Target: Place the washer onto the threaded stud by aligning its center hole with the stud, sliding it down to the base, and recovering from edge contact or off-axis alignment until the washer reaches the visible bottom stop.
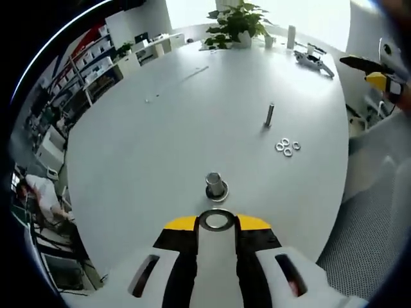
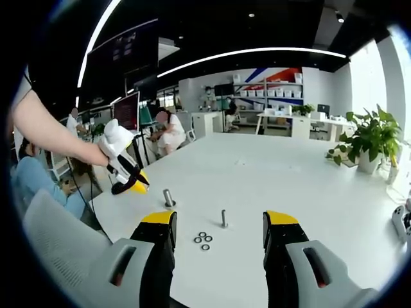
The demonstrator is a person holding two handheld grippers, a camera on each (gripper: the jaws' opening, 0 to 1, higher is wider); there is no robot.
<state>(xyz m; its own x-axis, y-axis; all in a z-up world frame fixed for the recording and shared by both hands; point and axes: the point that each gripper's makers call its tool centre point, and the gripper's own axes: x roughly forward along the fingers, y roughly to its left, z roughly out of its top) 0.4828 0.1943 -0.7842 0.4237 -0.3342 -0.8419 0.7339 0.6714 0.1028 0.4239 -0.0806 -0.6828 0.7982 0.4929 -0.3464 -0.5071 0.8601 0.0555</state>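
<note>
While the washer [image 1: 216,221] is held flat between the jaws of the left hand-held gripper [image 1: 216,223] in the left gripper view, its hole is best brought squarely over the near stud [image 1: 214,185] just ahead, kept level, and lowered without tilt; if an edge catches, it should be lifted and re-centred. The jaws are nearly closed, pinching the washer's rim. A second stud [image 1: 269,115] and spare washers [image 1: 287,147] are seen farther off on the surface [image 1: 160,141].

In the right gripper view, the right hand-held gripper [image 2: 219,230] is held wide open and empty above the surface [image 2: 289,179], well apart from the work.
</note>
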